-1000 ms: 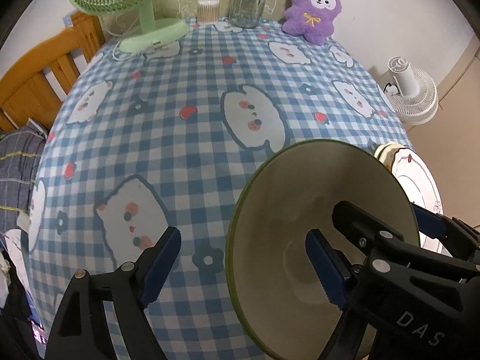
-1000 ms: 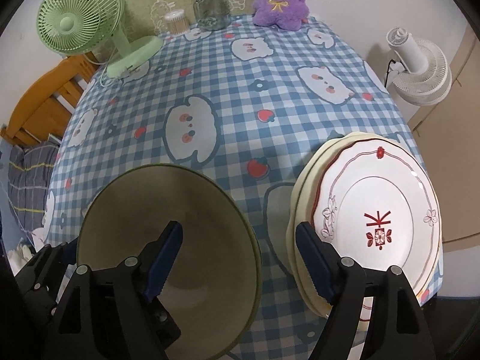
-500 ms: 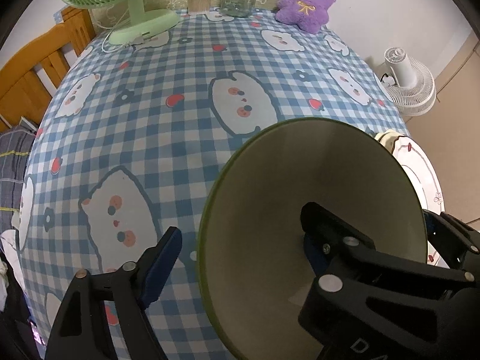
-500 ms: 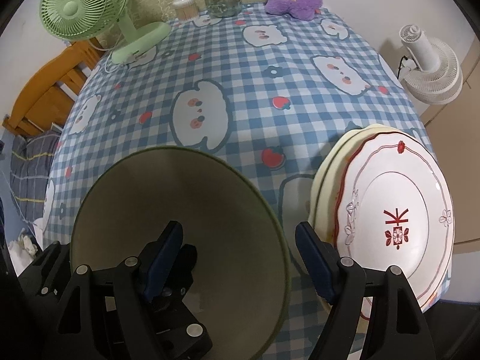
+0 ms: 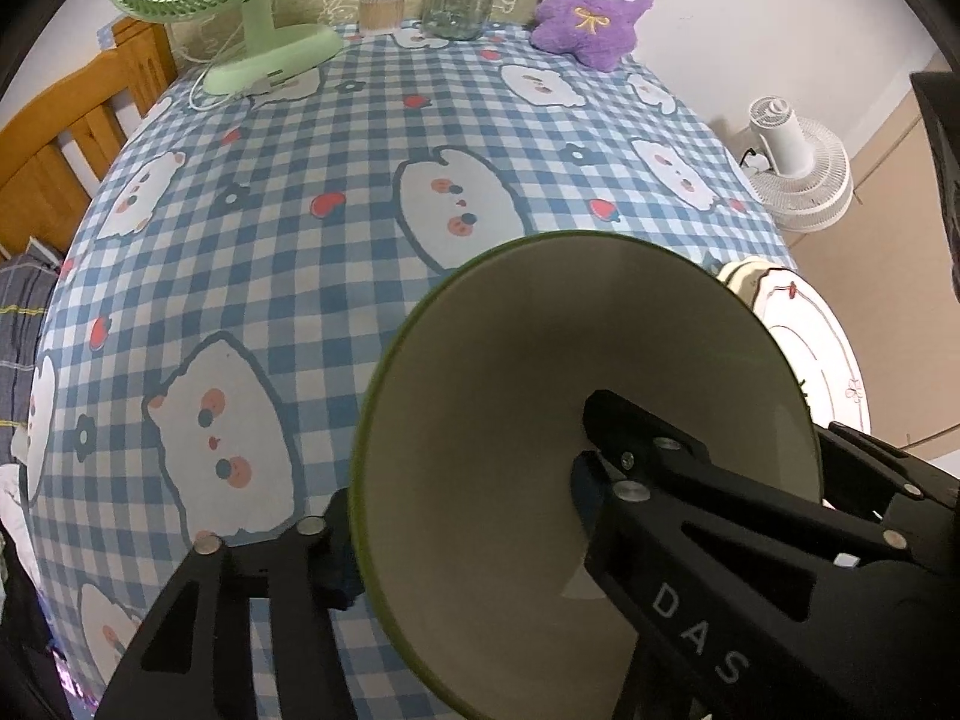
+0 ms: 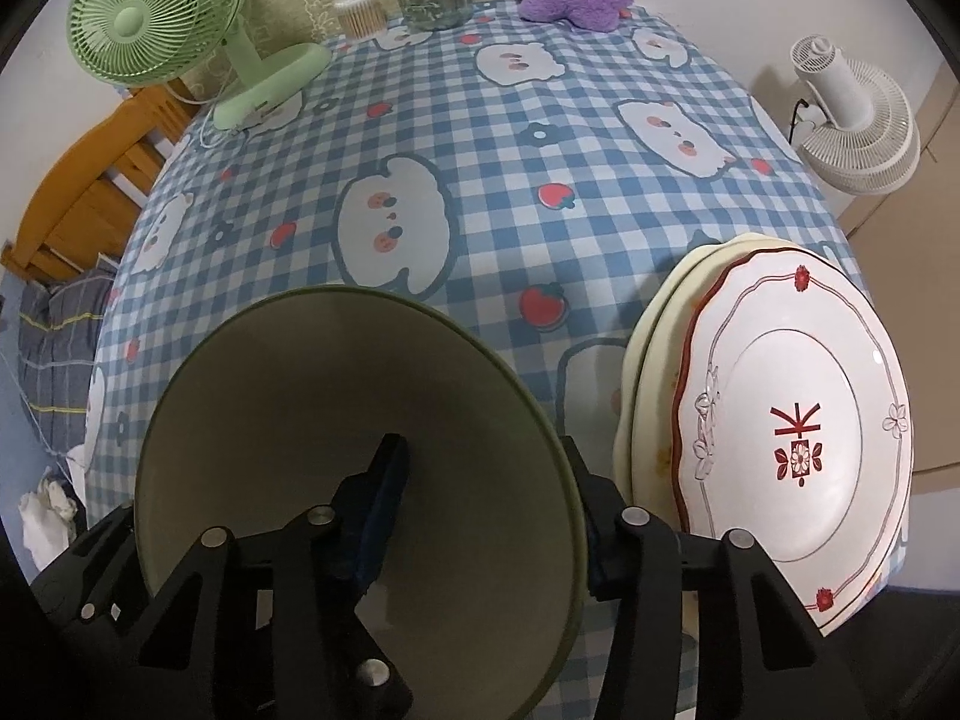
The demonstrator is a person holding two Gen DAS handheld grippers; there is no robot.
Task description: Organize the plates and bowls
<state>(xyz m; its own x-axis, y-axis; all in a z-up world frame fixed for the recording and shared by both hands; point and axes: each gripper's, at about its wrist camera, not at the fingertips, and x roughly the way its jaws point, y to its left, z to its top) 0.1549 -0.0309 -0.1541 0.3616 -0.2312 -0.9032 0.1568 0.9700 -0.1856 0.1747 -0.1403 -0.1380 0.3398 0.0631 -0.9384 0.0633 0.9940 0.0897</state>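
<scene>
Bowl, left wrist view: the bowl [image 5: 540,420], wide and conical, beige inside with a thin olive-green rim, stands at the near edge of the checked tablecloth [image 5: 336,192], well apart from the green fan [image 5: 240,12] at the far side.
Left gripper: the left gripper [image 5: 456,528] straddles the bowl's left wall, one finger outside on the cloth side, the other inside the cone; its jaws are closing on that wall, and whether the pads already press cannot be told.
Change, left wrist view: a second ago the outer finger stood well clear of the rim with bare cloth between; now it sits right against the bowl's outside.
Neighbours, left wrist view: the plates [image 5: 810,348] peek out just beyond the bowl's right rim; the right gripper's black body shows behind that rim.
Bowl, right wrist view: the bowl [image 6: 300,420] fills the lower left, nearer the camera than the green fan [image 6: 156,18], with the stack of plates [image 6: 792,420] just beside it on the right, a white red-trimmed plate on top.
Right gripper: the right gripper [image 6: 486,504] brackets the bowl's right wall, blue-padded finger inside, other finger outside between bowl and plates; jaws closing, contact unclear.
Change, right wrist view: the fingers have drawn noticeably closer together, and the outer one now hugs the rim.
</scene>
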